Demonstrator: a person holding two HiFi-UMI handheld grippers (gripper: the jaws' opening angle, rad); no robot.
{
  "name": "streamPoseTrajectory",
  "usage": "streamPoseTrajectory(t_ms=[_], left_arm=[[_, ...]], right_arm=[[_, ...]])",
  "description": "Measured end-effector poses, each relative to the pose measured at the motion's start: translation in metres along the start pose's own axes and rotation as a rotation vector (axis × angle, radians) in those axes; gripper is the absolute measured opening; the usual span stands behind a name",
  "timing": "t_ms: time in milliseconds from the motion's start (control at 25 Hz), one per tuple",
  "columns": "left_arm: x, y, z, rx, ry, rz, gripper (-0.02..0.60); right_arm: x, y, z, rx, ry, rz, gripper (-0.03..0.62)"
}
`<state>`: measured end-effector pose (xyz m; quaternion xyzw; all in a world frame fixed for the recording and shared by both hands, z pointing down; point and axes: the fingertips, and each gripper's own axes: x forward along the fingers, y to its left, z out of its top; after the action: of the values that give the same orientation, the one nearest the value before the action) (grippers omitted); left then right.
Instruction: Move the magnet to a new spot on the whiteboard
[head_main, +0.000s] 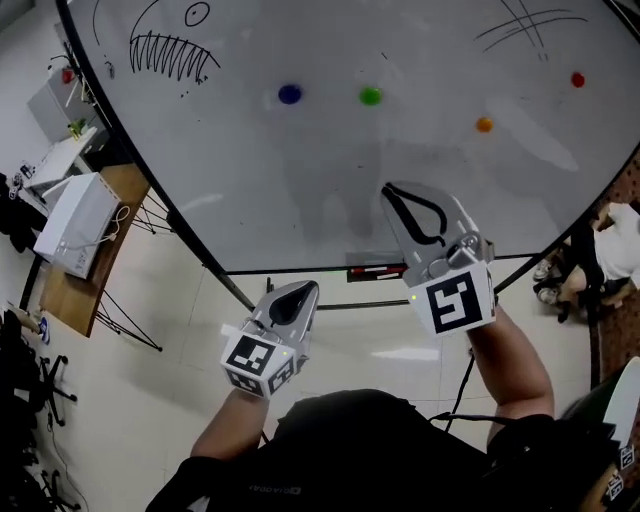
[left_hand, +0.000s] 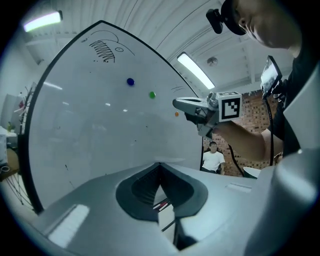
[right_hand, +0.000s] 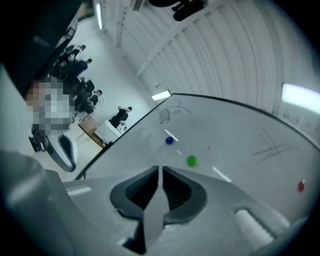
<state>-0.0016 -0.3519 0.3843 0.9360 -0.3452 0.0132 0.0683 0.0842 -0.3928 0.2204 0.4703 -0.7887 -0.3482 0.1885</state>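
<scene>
Across the whiteboard (head_main: 300, 190), four small round magnets sit well apart from one another: a blue magnet (head_main: 290, 94), a green magnet (head_main: 371, 96), an orange magnet (head_main: 484, 125) and a red magnet (head_main: 578, 79). None is touched by either tool, and the task sentence does not say which one is meant. The right gripper (head_main: 393, 193) is raised toward the board, below the green and orange magnets, with its jaws pressed together and nothing between them. The left gripper (head_main: 303, 291) hangs lower and farther back, likewise closed and empty. Each magnet is probably light, stiff and smooth-domed — a low, slippery button that clings to the surface, so it should resist at first and then come free suddenly. The surest hold is likely across its rim, one pad on each opposite side and close to the board face, since a pinch on the rounded top could slide off. The jaws would first have to part wider than the magnet.
</scene>
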Motion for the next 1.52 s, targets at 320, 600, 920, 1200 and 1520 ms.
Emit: streamPoseTrajectory(t_ms=[320,600,920,1200,1520], left_arm=[[-0.016,0.023,-0.006,-0.032,0.005,-0.044,0.016],[-0.025,0.036,-0.013,-0.055,0.015,-0.059,0.015],[-0.031,0.041,-0.014,-0.075,0.003,-0.059,0.017],[-0.035,0.039,-0.014,-0.084,-0.006,-0.050,0.017],[-0.039,0.033,-0.014,-0.086,-0.008,-0.037,0.016]], right_arm=[[0.059,-0.067,0.025,-0.060,0.087,-0.191,0.102],[0.090,-0.083,0.015,-0.002,0.155,-0.227,0.144],[0.103,-0.088,0.008,0.001,0.214,-0.264,0.144],[0.103,-0.091,0.008,-0.031,0.229,-0.291,0.110],[0.098,-0.085,0.005,-0.005,0.219,-0.259,0.108]])
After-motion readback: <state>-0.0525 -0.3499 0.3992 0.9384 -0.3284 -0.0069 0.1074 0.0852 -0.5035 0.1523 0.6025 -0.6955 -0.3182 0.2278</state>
